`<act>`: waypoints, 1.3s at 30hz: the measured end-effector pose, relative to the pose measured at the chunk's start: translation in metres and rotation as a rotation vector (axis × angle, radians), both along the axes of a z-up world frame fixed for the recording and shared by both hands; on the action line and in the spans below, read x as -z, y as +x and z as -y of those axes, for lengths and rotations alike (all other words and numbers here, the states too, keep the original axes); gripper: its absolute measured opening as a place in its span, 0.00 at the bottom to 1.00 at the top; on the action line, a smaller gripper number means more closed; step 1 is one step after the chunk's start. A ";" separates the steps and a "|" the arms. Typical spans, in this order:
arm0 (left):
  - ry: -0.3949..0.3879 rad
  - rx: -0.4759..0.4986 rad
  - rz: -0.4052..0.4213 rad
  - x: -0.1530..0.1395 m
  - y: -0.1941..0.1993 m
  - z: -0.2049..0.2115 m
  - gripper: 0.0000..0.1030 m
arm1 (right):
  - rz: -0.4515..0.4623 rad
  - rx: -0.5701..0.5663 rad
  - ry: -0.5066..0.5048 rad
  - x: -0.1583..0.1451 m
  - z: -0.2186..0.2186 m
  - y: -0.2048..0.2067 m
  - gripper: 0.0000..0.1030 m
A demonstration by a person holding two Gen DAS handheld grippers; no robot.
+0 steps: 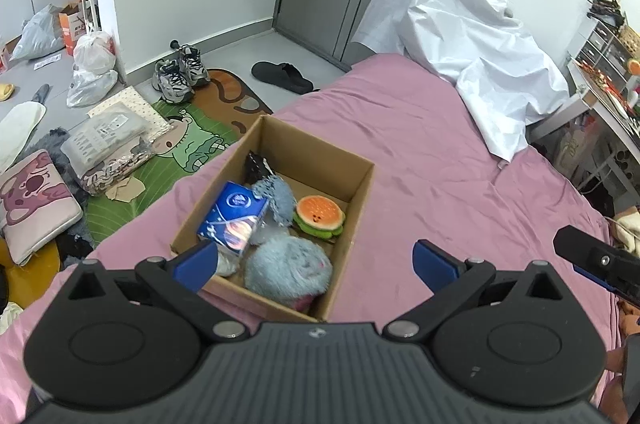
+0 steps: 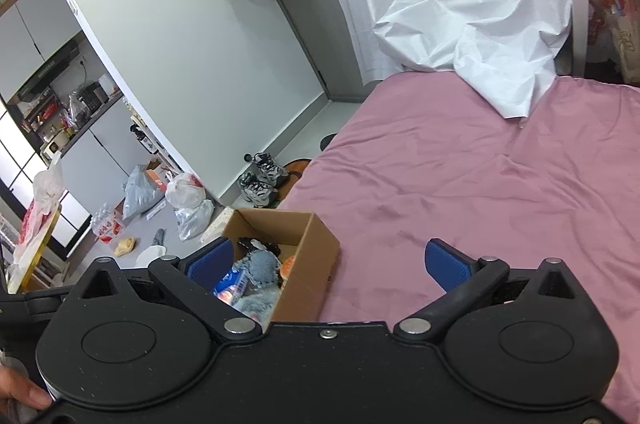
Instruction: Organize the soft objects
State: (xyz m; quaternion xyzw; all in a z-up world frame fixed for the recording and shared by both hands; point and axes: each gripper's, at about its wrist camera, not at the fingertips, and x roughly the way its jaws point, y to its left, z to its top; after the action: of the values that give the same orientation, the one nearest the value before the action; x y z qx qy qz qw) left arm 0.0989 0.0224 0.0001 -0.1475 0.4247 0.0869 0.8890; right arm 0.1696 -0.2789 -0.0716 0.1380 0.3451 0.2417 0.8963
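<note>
While both grippers hover empty, the left gripper [image 1: 314, 260] spreads its fingers apart above the cardboard box [image 1: 358, 198] on the pink bed [image 1: 440, 176], holding a blue tissue pack [image 1: 234, 214], fluffy blue plush [image 1: 288, 268] and burger plush [image 1: 320, 215]; right of the box, the right gripper [image 2: 328, 262] gapes too.

A bed [image 1: 420, 152] under a wrinkled pink sheet carries 2 things. 1 open cardboard box [image 1: 352, 208] sits at its near left edge, beside the floor. A crumpled white sheet [image 1: 472, 64] lies heaped at the far end, spilling onto the pink cover.
</note>
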 end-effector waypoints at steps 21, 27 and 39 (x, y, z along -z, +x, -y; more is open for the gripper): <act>0.050 0.068 0.008 -0.004 -0.042 0.038 1.00 | 0.028 -0.003 -0.074 0.000 0.036 -0.047 1.00; 0.070 0.073 0.010 -0.006 -0.051 0.042 1.00 | 0.037 -0.016 -0.090 0.000 0.042 -0.054 1.00; 0.098 0.046 0.020 -0.011 -0.071 0.039 1.00 | 0.063 -0.081 -0.140 -0.012 0.041 -0.074 1.00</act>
State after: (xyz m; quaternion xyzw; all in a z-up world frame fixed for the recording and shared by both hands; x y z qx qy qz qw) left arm 0.0280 -0.0166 0.0111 -0.0948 0.4142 0.0856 0.9012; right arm 0.0952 -0.3199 -0.0595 0.0533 0.3379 0.2574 0.9037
